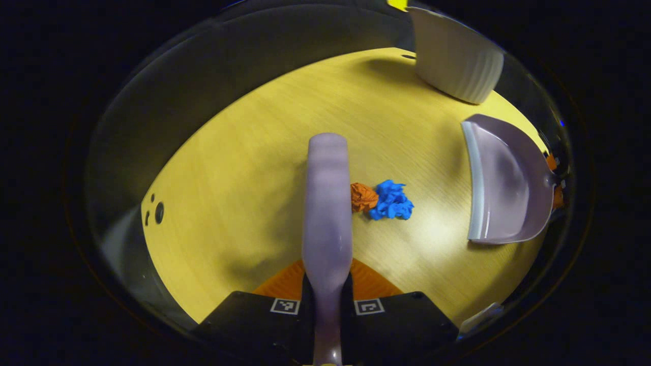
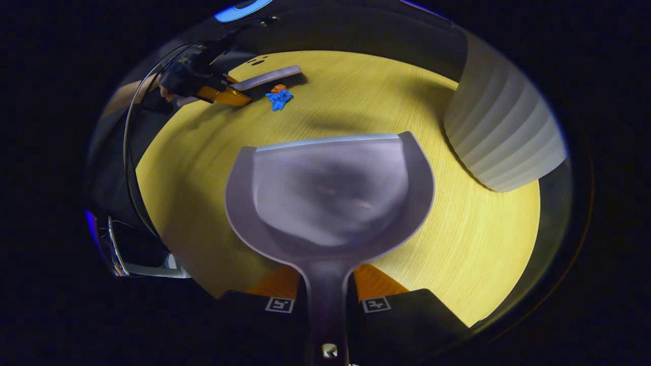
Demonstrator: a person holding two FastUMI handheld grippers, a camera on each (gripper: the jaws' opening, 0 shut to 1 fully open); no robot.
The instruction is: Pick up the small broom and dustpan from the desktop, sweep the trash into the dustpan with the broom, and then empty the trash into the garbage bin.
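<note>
1. The left gripper [image 1: 326,300] is clamped tight on the handle of the pale lilac plastic broom [image 1: 327,203], both fingers pressing it, the broom reaching out over the yellow wood-grain bench [image 1: 244,178].
2. The right gripper [image 2: 325,300] is closed on the stem of the matching lilac plastic dustpan [image 2: 330,198], its scoop mouth facing the far side of the bench in the right gripper view.
3. In the left gripper view the trash sits just right of the broom: a crumpled orange paper wad [image 1: 362,196] touching a crumpled blue paper wad [image 1: 391,201]. The dustpan is well to their right, open lip toward them.
4. The ribbed white garbage bin [image 1: 455,56] stands at the far right.
5. Sweeping looks about to begin. To do it well: press the dustpan's lip flat on the bench, bring it nearer, then draw the broom rightward in one low stroke so both wads roll in together.
</note>
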